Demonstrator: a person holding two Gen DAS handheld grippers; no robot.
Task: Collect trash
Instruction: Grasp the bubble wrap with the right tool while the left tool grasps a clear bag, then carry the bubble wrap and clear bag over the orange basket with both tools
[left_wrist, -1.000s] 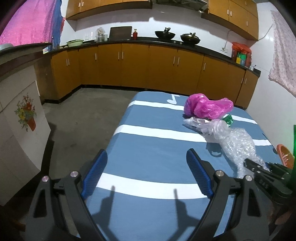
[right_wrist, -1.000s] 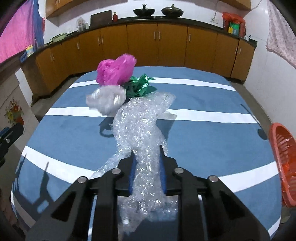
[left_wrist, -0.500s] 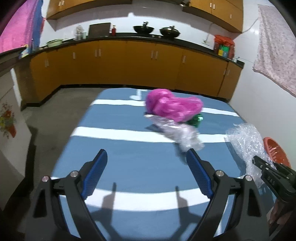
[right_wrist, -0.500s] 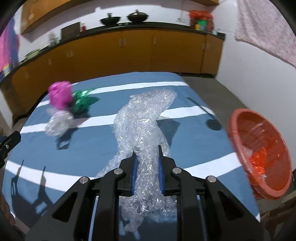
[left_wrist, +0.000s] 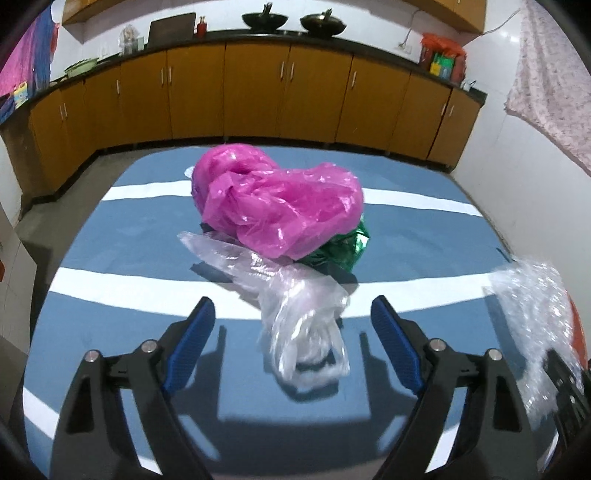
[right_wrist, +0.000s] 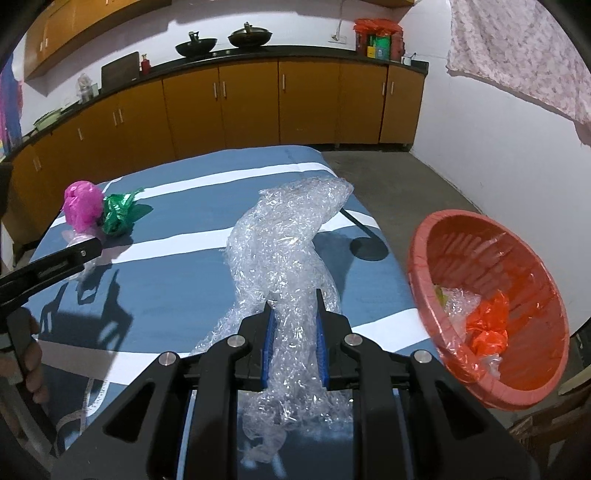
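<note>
Jaws' surroundings: pink bag (left_wrist: 280, 203), orange basket (right_wrist: 487, 310).

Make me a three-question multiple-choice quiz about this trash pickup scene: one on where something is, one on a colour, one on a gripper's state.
1. Where does the green foil wrapper lie?
A. in the basket
B. beside the pink plastic bag
C. on the floor

2. What colour is the basket?
A. orange-red
B. blue
C. white

3. What is the right hand-held gripper doing?
A. hanging open
B. pinching the pink bag
C. clamping bubble wrap

Key: 1 B, the wrapper touches the bag on the striped cloth; 2 A, its rim and wall show that colour; 3 C, wrap is squeezed between the blue pads.
</note>
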